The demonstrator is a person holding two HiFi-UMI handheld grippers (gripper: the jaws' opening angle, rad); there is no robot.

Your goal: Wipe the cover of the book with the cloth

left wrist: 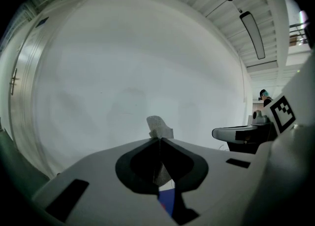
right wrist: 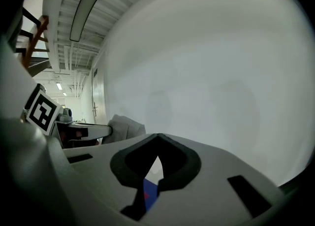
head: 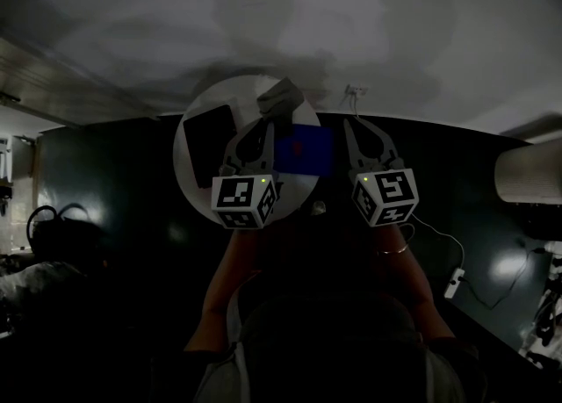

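A blue book lies on a small round white table. My left gripper is shut on a grey cloth, which it holds just above the book's far left corner. In the left gripper view the cloth sticks up past the closed tips of the left gripper, with the book below. My right gripper hangs by the book's right edge, shut, with nothing seen in it. In the right gripper view its tips meet above the book.
A black rectangular object lies on the left part of the table. A white wall stands straight behind. On the dark floor are a white cable with a plug block to the right and a dark bag to the left.
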